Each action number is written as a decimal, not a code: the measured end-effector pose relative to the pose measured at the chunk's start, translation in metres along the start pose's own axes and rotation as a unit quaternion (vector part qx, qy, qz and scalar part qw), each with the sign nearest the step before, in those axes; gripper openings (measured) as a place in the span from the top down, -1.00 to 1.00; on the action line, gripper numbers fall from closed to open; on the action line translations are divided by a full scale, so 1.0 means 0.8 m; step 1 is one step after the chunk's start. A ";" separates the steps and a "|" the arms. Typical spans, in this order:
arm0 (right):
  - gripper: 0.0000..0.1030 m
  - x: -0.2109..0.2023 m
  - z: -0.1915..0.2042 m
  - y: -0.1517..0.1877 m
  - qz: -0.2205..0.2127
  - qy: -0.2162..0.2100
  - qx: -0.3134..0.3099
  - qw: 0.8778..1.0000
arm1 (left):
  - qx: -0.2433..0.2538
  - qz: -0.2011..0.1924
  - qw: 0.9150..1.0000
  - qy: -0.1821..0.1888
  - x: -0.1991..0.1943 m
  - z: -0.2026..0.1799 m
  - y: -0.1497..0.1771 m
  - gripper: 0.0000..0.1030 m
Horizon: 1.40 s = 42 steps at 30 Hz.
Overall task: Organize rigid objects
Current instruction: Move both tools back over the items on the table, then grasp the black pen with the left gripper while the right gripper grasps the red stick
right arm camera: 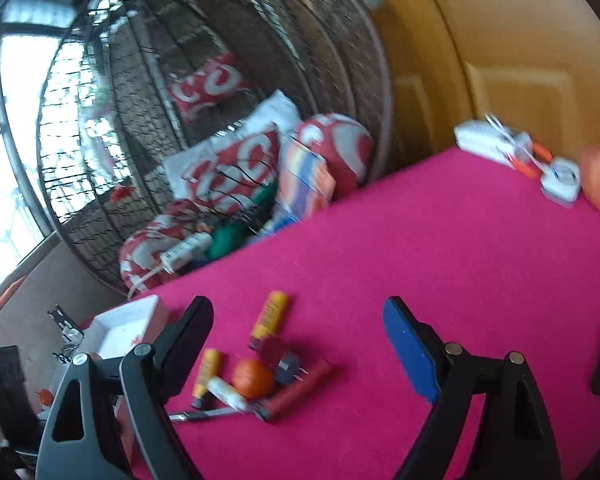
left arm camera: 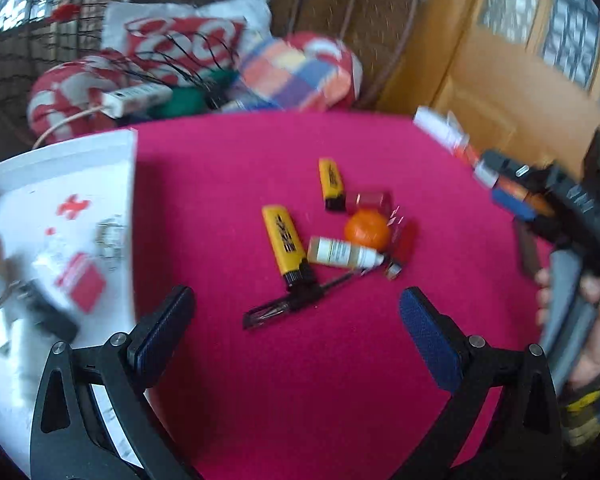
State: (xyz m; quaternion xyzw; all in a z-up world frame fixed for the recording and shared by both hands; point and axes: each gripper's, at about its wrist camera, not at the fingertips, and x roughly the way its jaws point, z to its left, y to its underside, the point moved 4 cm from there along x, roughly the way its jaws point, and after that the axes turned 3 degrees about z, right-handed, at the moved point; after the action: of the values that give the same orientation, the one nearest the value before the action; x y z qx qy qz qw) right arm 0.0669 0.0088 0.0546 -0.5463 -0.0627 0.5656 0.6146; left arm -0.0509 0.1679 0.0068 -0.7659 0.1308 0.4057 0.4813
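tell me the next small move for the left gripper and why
Probably ease the left gripper forward and down onto the nearer yellow lighter. Its jaws are open and empty, the lighter lies ahead of them in the pile, and the white box waits to its left.

We see bare pink desk (left arm camera: 300, 380) before the cluster of lighters (left arm camera: 284, 240), bottle (left arm camera: 342, 254) and orange ball (left arm camera: 367, 229), so approach from the near side lies free. The white box (left arm camera: 60, 184) blocks the left edge; scissors (right arm camera: 520, 156) and clutter crowd the far right corner.
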 end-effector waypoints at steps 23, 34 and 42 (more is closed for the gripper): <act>-0.69 0.016 -0.055 0.026 0.058 0.014 0.028 0.998 | 0.089 0.081 0.993 0.012 0.042 -0.064 0.037 0.17; -0.69 0.043 -0.006 0.055 0.128 0.009 -0.070 0.989 | 0.140 0.076 0.987 -0.021 0.046 -0.076 0.041 0.23; -0.69 0.076 0.039 0.074 0.151 0.031 -0.178 0.972 | 0.153 0.061 0.986 0.007 0.044 -0.081 0.054 -0.55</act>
State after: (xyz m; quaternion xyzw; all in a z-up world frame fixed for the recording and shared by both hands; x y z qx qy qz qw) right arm 0.0295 0.0597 -0.0102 -0.6677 -0.0602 0.6141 0.4164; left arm -0.0220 0.0982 -0.0336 -0.6770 0.2410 0.4040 0.5660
